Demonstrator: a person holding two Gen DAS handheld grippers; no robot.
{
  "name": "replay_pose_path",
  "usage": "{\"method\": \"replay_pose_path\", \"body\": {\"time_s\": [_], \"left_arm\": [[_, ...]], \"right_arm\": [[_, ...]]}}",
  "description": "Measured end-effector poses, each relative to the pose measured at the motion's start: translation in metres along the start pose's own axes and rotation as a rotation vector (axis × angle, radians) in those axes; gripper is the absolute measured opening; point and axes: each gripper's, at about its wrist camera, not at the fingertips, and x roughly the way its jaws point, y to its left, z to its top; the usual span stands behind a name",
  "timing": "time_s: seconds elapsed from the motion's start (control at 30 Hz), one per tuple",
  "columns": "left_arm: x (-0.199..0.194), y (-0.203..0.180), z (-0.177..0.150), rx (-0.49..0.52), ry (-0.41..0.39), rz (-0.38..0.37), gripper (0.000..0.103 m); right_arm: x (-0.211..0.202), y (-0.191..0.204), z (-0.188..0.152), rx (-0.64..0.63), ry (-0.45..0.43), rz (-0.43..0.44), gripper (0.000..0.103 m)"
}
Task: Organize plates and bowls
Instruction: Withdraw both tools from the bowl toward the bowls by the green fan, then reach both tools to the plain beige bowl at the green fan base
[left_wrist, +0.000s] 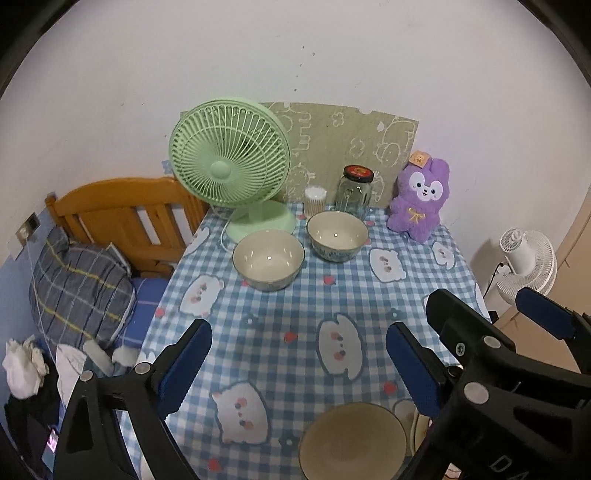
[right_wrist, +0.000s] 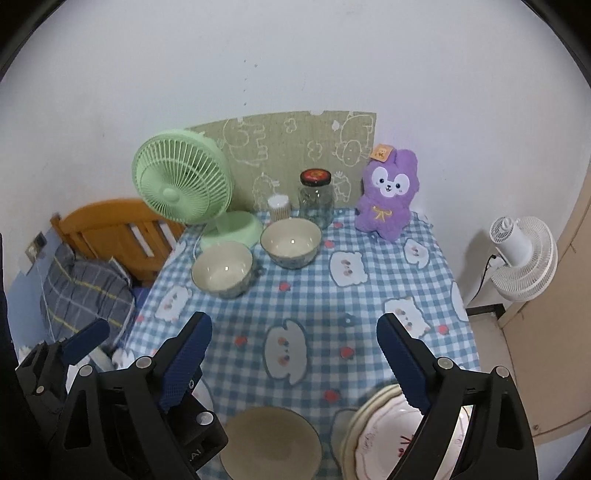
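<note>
Left wrist view: both bowls (left_wrist: 267, 258) lie beyond the left gripper (left_wrist: 295, 354), jaws apart, empty.

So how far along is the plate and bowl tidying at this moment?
Nothing looks sorted yet. Two bowls sit apart near the green fan; a brown plate and a patterned plate lie side by side at the near edge. The left gripper and right gripper are both open and empty. All the stacking or grouping remains.

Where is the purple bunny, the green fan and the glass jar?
purple bunny (left_wrist: 419, 201): left wrist view, its belly.
green fan (left_wrist: 229, 157): left wrist view, front grille.
glass jar (right_wrist: 316, 201): right wrist view, glass body.
</note>
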Motion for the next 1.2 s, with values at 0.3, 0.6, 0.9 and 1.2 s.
{"method": "replay_pose_path", "body": {"time_s": [0.3, 0.6, 0.9, 1.2], "left_arm": [[0.018, 0.017, 0.022, 0.008, 0.007, -0.042, 0.095], [0.037, 0.038, 0.039, 0.018, 0.003, -0.033, 0.095], [0.066, 0.053, 0.060, 0.057, 0.001, -0.042, 0.095], [0.108, 0.067, 0.076, 0.079, 0.014, -0.061, 0.088]], "right_arm": [[0.019, 0.021, 0.019, 0.001, 0.000, -0.019, 0.093], [0.036, 0.044, 0.033, -0.004, -0.026, -0.050, 0.092], [0.069, 0.059, 0.051, 0.022, -0.013, -0.080, 0.089], [0.116, 0.070, 0.063, 0.038, 0.020, -0.094, 0.081]]}}
